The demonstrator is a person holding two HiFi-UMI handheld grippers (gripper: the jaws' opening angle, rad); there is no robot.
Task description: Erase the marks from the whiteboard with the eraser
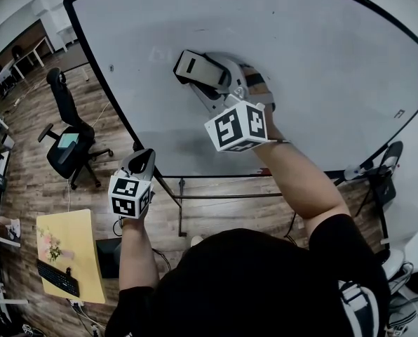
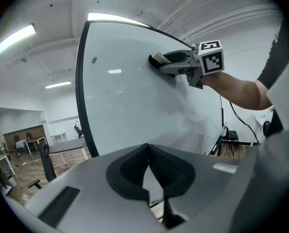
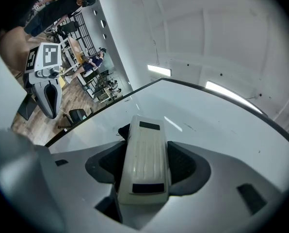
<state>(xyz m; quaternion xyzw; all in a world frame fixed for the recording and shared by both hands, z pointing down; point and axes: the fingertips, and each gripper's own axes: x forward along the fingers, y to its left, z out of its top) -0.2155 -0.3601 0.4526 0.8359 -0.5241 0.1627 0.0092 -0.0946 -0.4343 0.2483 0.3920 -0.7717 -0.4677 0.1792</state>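
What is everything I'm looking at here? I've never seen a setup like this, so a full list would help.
whiteboard: one, white with a black frame, in front of the person
eraser: one, cream with black patches, against the whiteboard
office chair: one, black, on the wooden floor left of the whiteboard
table: one, yellow, lower left
keyboard: one, black, on the table
marker cubes: two, black and white, one on each gripper
right gripper: one, grey, shut on the eraser
left gripper: one, grey, shut and empty, held low by the whiteboard's lower left edge
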